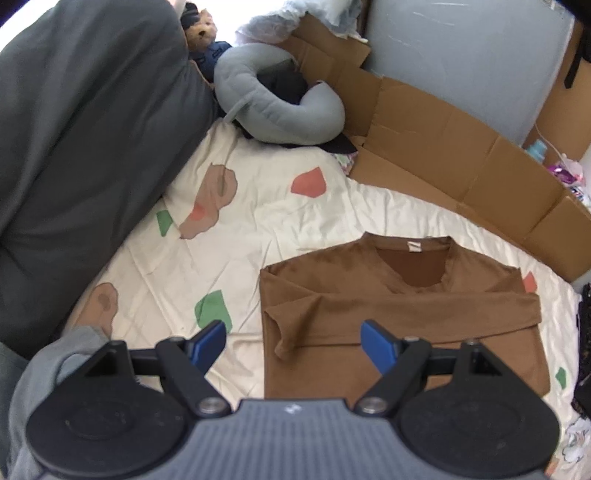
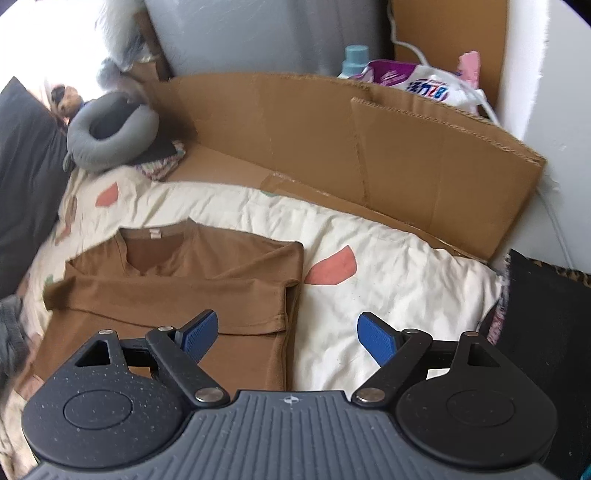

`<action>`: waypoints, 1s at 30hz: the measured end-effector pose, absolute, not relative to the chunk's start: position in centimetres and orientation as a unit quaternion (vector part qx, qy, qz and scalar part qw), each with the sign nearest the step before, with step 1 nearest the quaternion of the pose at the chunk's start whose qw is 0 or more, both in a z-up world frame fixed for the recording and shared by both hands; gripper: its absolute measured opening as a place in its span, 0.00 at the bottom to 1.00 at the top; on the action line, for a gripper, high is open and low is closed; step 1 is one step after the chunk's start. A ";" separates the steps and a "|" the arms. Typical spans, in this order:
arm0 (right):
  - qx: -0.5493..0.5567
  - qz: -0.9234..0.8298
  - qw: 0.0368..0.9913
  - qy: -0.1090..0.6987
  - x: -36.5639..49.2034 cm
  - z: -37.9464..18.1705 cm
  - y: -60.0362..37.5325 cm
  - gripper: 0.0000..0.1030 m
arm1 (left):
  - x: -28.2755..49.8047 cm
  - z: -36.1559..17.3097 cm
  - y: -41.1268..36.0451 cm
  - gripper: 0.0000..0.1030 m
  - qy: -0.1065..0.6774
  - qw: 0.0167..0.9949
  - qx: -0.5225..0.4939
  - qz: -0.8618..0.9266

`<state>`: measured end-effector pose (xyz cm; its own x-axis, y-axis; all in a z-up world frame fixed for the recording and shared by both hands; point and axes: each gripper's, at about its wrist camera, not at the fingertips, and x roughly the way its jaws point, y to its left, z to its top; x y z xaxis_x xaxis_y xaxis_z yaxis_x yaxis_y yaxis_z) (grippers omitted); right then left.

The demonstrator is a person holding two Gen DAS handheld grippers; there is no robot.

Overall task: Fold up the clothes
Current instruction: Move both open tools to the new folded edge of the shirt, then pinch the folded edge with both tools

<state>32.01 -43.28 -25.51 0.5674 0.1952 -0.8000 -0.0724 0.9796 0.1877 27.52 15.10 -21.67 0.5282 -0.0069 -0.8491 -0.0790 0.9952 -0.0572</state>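
A brown T-shirt (image 1: 399,317) lies flat on the cream patterned bedsheet (image 1: 258,221), neck opening and white label toward the far side, both sleeves folded inward across the chest. My left gripper (image 1: 293,345) hovers open above the shirt's left edge, its blue pads apart with nothing between them. In the right wrist view the same shirt (image 2: 177,291) sits left of centre. My right gripper (image 2: 286,338) is open over the shirt's right edge and the bare sheet (image 2: 388,280), holding nothing.
Flattened brown cardboard (image 1: 461,155) lines the far side against a grey wall. A grey neck pillow (image 1: 266,107) and a teddy bear (image 1: 201,33) lie at the back left beside a dark grey duvet (image 1: 74,147). A black object (image 2: 543,332) sits at the right; a sleeve (image 1: 44,369) shows at the lower left.
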 end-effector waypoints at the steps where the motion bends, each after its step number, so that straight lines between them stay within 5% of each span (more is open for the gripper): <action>1: 0.062 0.078 0.881 0.462 32.3 -26.0 -43.1 0.85 | 27.8 -22.3 15.3 0.80 0.486 0.873 -0.042 0.020; 12: -0.002 0.097 0.874 0.477 36.2 -32.7 -40.6 0.85 | 29.4 -31.8 16.2 0.78 0.519 0.855 -0.010 0.002; 20: -0.045 0.126 0.873 0.469 37.5 -36.1 -39.0 0.83 | 28.8 -35.5 16.5 0.50 0.498 0.865 -0.049 -0.027; 23: -0.052 0.142 0.871 0.468 37.6 -36.7 -38.5 0.73 | 28.7 -36.3 16.9 0.35 0.488 0.870 -0.071 -0.023; 25: -0.054 0.148 0.870 0.468 37.7 -37.0 -38.2 0.56 | 28.5 -36.8 17.0 0.27 0.481 0.873 -0.078 -0.023; 30: -0.041 0.153 0.869 0.468 38.6 -37.8 -37.4 0.41 | 28.3 -37.7 16.8 0.17 0.480 0.873 -0.083 -0.039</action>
